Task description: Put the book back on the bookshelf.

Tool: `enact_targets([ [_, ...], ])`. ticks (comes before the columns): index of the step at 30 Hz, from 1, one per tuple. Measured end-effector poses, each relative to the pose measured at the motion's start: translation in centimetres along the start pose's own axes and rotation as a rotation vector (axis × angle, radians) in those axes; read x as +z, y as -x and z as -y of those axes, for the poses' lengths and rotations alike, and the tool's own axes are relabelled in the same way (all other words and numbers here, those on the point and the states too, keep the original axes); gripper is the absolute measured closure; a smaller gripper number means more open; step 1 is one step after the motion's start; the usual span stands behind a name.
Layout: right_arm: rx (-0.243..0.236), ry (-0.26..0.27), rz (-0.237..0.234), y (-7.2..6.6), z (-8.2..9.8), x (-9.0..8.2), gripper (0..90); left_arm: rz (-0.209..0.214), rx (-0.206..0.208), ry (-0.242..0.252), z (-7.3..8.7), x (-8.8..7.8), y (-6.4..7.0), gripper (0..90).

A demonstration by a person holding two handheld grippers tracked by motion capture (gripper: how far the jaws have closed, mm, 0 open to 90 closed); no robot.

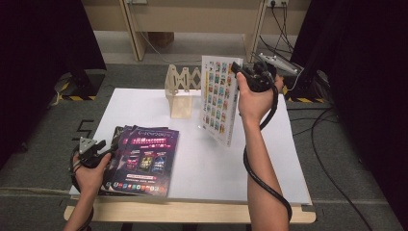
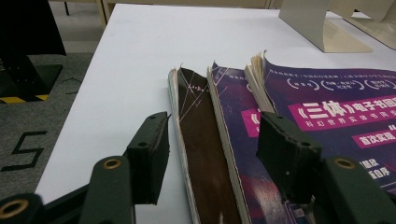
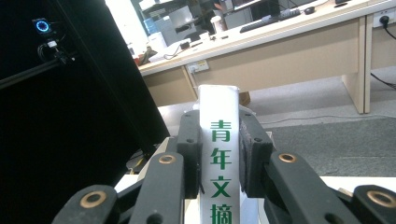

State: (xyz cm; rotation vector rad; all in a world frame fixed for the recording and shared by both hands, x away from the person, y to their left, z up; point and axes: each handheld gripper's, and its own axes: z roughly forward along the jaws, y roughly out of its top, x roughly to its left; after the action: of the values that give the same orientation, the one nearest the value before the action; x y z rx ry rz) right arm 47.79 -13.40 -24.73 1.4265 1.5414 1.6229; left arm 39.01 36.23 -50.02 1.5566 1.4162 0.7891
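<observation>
The left gripper [image 1: 102, 147] is resting open beside the magazine stack [image 1: 144, 159]; the right gripper [image 1: 240, 69] is clamping the book [image 1: 219, 98] upright — its spine vertical, just right of the wooden rack [image 1: 182, 89].

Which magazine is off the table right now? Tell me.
The white magazine with the grid of small pictures on its cover, held upright in the air by the right tool. The purple magazines lie flat in a stack by the left tool.

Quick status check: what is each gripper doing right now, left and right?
Left gripper: open, jaws straddling the edges of the stacked magazines, not clamped.
Right gripper: shut on the white book, held upright by its spine.
</observation>
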Motion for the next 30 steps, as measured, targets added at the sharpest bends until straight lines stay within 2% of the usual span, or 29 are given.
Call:
enact_targets([
  [13, 0.007, 0.006, -0.006, 0.1, 0.1, 0.8, 74.5, 0.003, -0.007, -0.004, 0.0, 0.0, -0.1, 43.3],
  [23, 0.008, -0.018, -0.005, 0.1, 0.3, 1.9, 74.5, 0.007, -0.016, -0.003, 0.0, 0.0, -0.2, 43.4],
  [30, 0.014, -0.013, -0.008, -0.1, 0.0, 2.6, 74.5, 0.007, -0.021, -0.003, 0.0, 0.0, -0.2, 43.5],
])
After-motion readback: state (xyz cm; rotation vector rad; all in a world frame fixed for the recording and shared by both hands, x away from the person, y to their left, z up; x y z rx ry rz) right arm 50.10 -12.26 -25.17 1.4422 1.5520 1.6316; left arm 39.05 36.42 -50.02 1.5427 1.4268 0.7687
